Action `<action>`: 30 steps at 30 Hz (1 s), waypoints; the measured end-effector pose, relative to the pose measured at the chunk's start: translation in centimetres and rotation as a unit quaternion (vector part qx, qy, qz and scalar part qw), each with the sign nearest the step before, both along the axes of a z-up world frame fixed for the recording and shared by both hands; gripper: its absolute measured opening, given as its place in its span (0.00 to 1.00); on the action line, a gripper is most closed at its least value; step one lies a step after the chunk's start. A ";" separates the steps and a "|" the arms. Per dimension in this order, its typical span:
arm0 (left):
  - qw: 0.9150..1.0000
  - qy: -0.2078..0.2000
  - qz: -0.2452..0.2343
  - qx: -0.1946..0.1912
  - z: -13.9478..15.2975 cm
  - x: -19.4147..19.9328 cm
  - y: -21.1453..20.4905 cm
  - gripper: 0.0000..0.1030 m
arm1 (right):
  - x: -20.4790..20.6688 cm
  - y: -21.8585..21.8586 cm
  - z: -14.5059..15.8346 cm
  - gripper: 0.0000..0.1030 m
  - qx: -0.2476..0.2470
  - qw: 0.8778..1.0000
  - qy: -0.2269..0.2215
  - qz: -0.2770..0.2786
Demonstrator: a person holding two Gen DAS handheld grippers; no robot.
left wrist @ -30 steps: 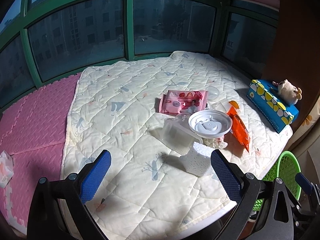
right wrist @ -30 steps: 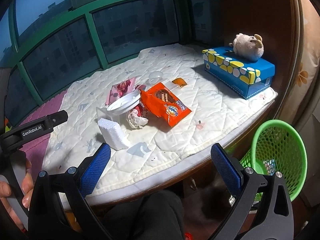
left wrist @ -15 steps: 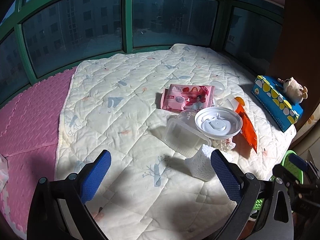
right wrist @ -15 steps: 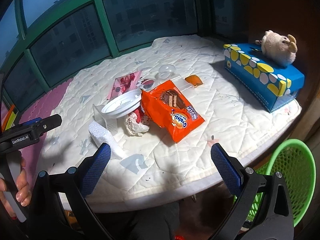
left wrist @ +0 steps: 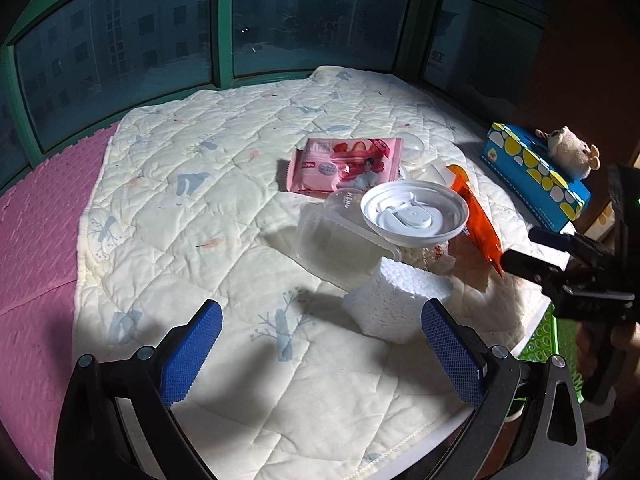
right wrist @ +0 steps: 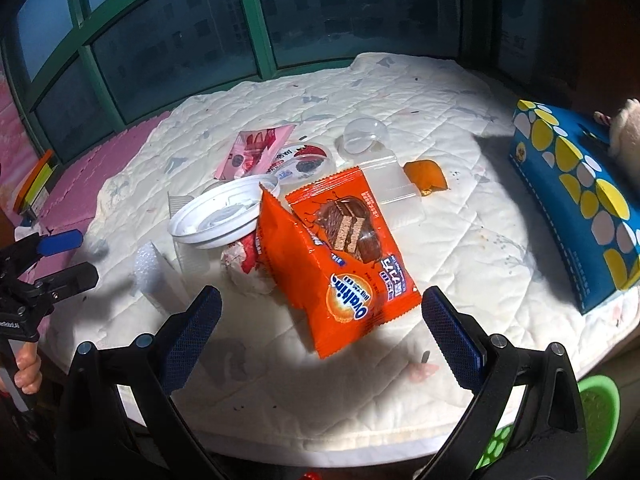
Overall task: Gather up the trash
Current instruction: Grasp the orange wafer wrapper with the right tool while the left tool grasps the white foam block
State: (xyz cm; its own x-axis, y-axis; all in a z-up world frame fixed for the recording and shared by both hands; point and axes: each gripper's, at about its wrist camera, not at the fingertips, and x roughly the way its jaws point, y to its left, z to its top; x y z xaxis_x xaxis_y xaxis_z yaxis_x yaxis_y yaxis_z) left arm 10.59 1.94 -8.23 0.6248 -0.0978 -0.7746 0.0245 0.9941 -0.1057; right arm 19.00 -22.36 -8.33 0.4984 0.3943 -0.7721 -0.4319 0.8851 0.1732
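While dark windows in green frames (left wrist: 224, 20) curve round the far side, a cream quilted mattress pad with pale blue prints (left wrist: 192, 216) covers the platform, with pink foam floor mat (left wrist: 36, 216) at its nine o'clock edge. Trash sits clustered on the pad. In the right wrist view an orange Ovaltine snack wrapper (right wrist: 344, 256) lies at the centre, tented open; at its nine o'clock a white round plastic lid (right wrist: 218, 220) rests on a clear plastic tub (left wrist: 332, 240), with a crumpled red-and-white wrapper (right wrist: 248, 260) tucked below the lid and a white foam block (left wrist: 394, 300) at seven o'clock. A pink snack packet (left wrist: 346, 164) lies at eleven o'clock, a small clear plastic dome (right wrist: 362, 136) at twelve, and an orange scrap (right wrist: 426, 174) at one. A blue tissue box with yellow and white dots (right wrist: 576, 200) stands at three o'clock, a plush toy (left wrist: 568, 152) on top. A green mesh basket (right wrist: 596, 412) sits below the pad's edge at five o'clock; its contents cannot be made out.

The left gripper (left wrist: 320, 356) is spread wide and empty, the foam block just ahead of its right finger. The right gripper (right wrist: 320, 340) is spread wide and empty too, the orange wrapper's near corner between its fingers.
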 end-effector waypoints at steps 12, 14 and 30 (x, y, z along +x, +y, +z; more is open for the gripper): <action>0.999 0.021 -0.031 -0.009 -1.9 1.1 -2.3 0.94 | 4.0 -0.1 -2.4 0.96 -0.011 0.999 0.025 0.046; 0.999 0.026 -0.030 -0.009 -2.2 1.6 -2.6 0.94 | 4.6 -0.1 -2.8 0.96 -0.007 0.998 0.034 0.049; 0.999 0.034 -0.025 -0.009 -3.6 3.6 -4.1 0.94 | 5.1 0.5 -4.4 0.84 -0.009 0.997 0.047 0.056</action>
State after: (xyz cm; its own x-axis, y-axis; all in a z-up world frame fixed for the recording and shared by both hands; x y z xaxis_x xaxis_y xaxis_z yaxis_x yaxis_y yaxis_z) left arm 14.20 -2.19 -11.80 0.5655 -0.1419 -0.8125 0.0653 0.9897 -0.1273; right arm 24.08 -21.85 -12.72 0.3778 0.4291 -0.8204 -0.5112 0.8355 0.2015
